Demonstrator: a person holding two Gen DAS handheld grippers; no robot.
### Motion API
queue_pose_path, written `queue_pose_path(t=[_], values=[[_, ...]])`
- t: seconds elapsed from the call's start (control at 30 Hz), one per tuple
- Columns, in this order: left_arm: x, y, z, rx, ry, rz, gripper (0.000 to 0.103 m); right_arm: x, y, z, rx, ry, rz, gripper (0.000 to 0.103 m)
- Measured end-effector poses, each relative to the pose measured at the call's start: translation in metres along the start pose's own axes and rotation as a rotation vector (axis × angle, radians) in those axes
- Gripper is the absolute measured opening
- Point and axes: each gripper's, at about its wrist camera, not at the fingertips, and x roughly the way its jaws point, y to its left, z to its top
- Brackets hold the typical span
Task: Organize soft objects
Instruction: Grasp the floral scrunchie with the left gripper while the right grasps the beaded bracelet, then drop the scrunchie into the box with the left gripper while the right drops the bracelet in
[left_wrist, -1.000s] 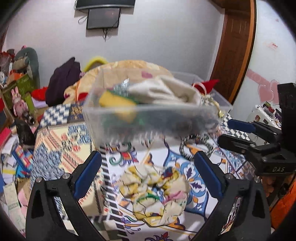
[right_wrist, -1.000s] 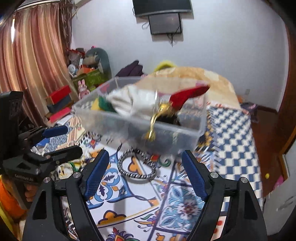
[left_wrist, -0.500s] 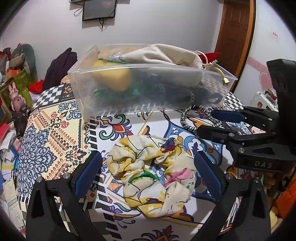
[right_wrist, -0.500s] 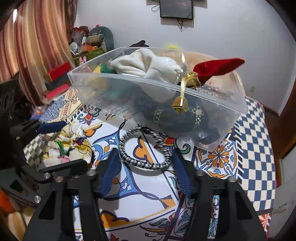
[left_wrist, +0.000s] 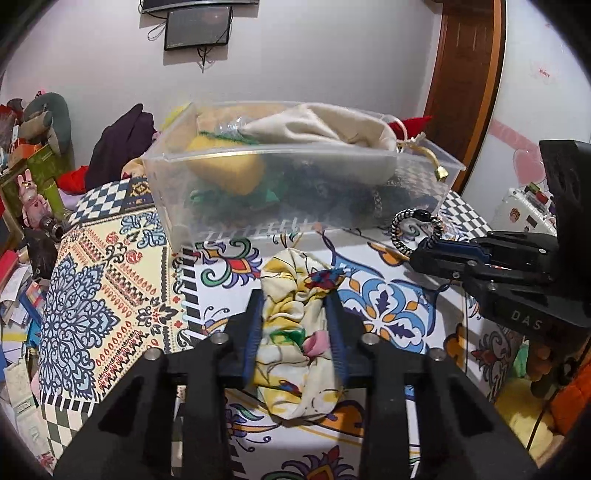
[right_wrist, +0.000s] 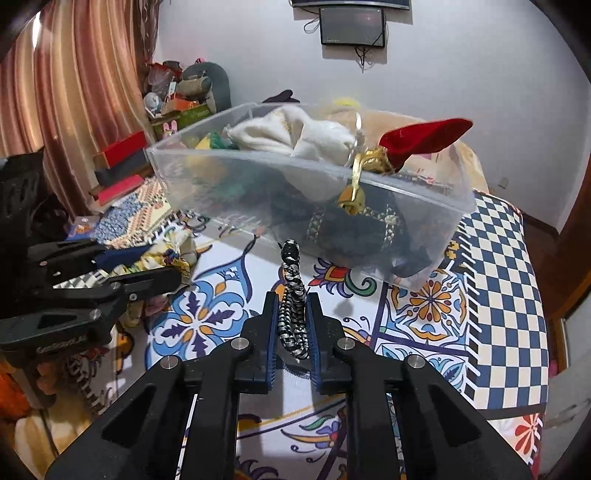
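The floral scrunchie (left_wrist: 295, 339) is lying bunched on the patterned bedspread (left_wrist: 110, 295), squeezed into a long shape whose axis is running straight away from the left wrist camera toward the clear plastic bin (left_wrist: 295, 192) just beyond it. The left gripper (left_wrist: 295, 295) is clamping it from both sides, its blue pads (left_wrist: 255, 332) pressing into the fabric with only the scrunchie's width between them. To the right, the black-and-white braided hair tie (right_wrist: 293, 306) is being pinched flat between the nearly closed jaws of the right gripper (right_wrist: 291, 299), so that the loop is standing on edge and pointing forward, its black bead end aiming at the bin's near wall. In the left wrist view the far part of that hair tie (left_wrist: 413, 225) is curving up just beside the bin. The bin is sitting across the path of both grippers, holding a cream cloth (right_wrist: 291, 136), a yellow soft item (left_wrist: 229, 173), dark fabrics, and a red velvet piece (right_wrist: 424, 136) with a gold tassel (right_wrist: 351, 192) hanging over the rim. Stuffed toys and boxes (right_wrist: 184, 96) are piling up against the far wall near the curtain (right_wrist: 74, 92).
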Motion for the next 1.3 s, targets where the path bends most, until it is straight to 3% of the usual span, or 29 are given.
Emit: queue_pose_path(t=[0.13,0.47,0.8,1.13,1.3], values=[[-0.016,-0.002,0.006,0.021,-0.045,-0.005,0.022,-0.02,0.002,0.005,-0.002,-0.053,0.013,0.012],[-0.058,-0.016,0.039,0.04,-0.172,-0.004,0.022,-0.068,-0.002,0.026,-0.013,-0.2,-0.005,0.012],[-0.054,-0.013,0.097,0.034,-0.263,0.016,0.022,-0.08,-0.021,0.059,0.015,-0.294,-0.072,0.012],[-0.004,-0.01,0.127,0.009,-0.216,0.014,0.022,-0.034,-0.033,0.072,0.044,-0.214,-0.078,0.012],[0.02,-0.012,0.131,0.032,-0.187,0.062,0.022,-0.016,-0.032,0.073,0.032,-0.172,-0.093,0.012]])
